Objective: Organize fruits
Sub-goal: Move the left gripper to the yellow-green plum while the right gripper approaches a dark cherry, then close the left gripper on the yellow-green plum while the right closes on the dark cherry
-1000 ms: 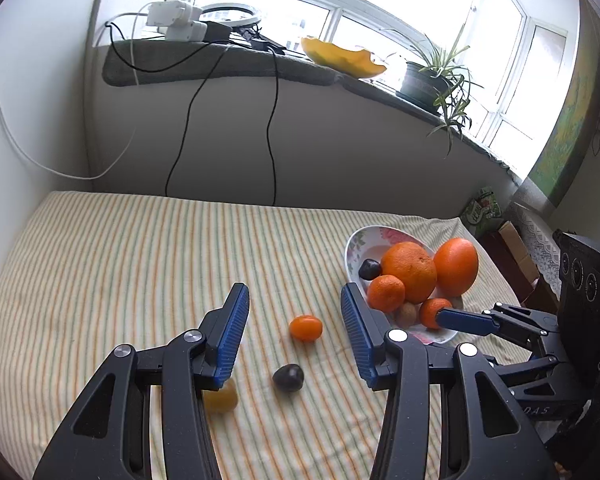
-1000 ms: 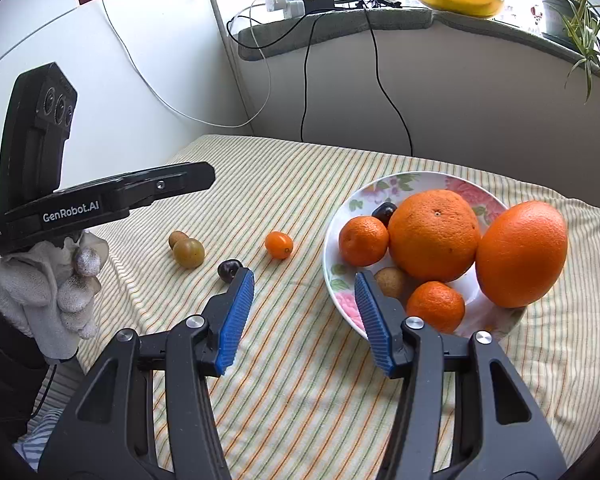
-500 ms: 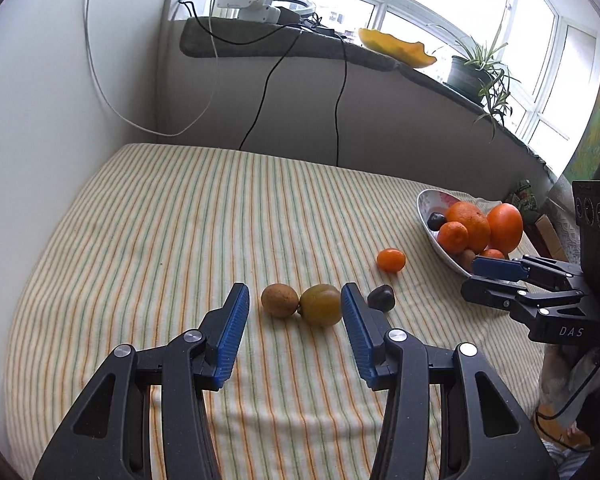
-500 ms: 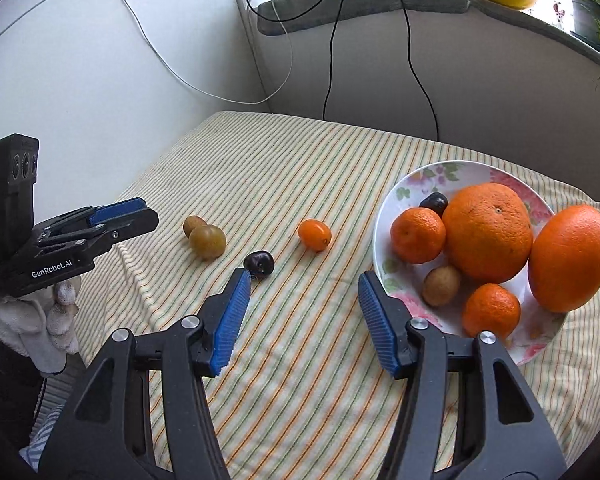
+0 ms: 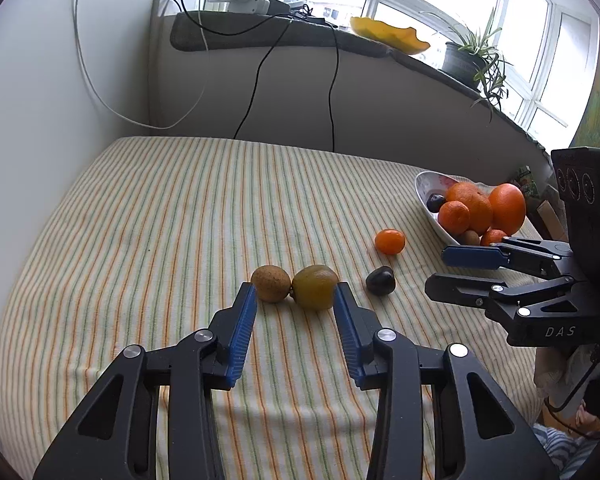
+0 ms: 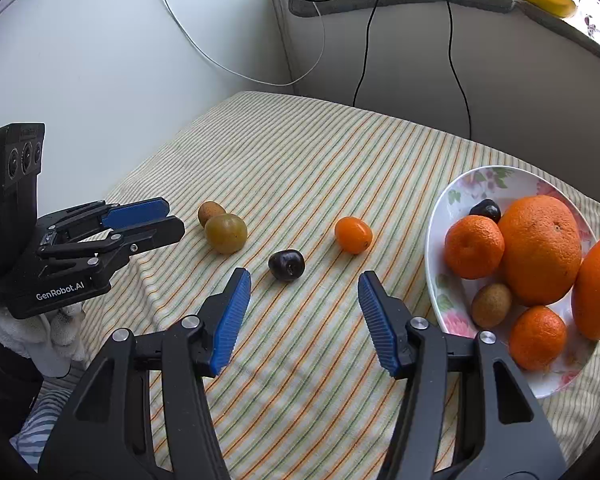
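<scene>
Loose fruit lies on the striped cloth: a brown kiwi (image 5: 271, 283), a yellow-green plum (image 5: 314, 287) touching it, a dark plum (image 5: 380, 280) and a small orange kumquat (image 5: 389, 241). My left gripper (image 5: 295, 300) is open, its tips just short of the kiwi and green plum. My right gripper (image 6: 304, 286) is open, just short of the dark plum (image 6: 287, 265); the kumquat (image 6: 353, 234) lies beyond. The floral plate (image 6: 452, 196) at right holds oranges, tangerines, a kiwi and a dark plum.
A white wall (image 6: 100, 60) stands at the left and a grey sill wall (image 5: 380, 92) at the back with hanging cables (image 5: 332, 80). The sill carries a power strip, a yellow dish and a potted plant (image 5: 464, 60). The cloth's front edge drops off near me.
My left gripper swung left from the plate area and closed in on the kiwi and green plum. My right gripper drew back from the plate and moved left toward the dark plum.
</scene>
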Tool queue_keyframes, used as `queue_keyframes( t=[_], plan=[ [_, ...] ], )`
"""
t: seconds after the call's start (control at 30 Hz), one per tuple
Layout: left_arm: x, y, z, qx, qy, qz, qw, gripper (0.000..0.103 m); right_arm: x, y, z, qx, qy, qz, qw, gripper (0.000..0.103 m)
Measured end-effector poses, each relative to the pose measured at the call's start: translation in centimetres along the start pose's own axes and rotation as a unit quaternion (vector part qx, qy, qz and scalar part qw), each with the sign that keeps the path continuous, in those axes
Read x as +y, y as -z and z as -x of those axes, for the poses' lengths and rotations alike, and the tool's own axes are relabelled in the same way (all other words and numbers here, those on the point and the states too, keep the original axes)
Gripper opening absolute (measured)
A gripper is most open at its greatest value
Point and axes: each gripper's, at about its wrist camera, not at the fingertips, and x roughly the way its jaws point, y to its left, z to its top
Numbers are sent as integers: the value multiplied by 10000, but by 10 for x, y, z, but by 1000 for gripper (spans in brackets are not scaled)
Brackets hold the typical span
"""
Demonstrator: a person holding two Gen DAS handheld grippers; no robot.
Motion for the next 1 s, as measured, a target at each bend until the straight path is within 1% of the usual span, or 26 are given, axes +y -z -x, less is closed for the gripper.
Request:
queue_keyframes(
  t=[0.13,0.2,0.43,0.5,0.77,1.0],
  plan=[
    [-8,0,-4,24,30,-180,9998,32,3,-2,-10,91,-137,65,9998,56],
    [-11,-3,-6,16,55,-241,9997,31,5,-4,-14,134,-185,105,9997,52],
    [-23,-9,-16,53,37,-576,9983,31,8,-8,-29,219,-234,196,9993,48],
    [-24,-10,-20,85,32,-607,9981,31,9,-9,-35,261,-244,215,9991,45],
    [-26,-11,-29,197,32,-720,9972,31,8,-10,-50,347,-249,256,9988,44],
    [-24,-12,-35,268,-31,-754,9968,31,7,-10,-57,411,-246,267,9985,40]
  ],
)
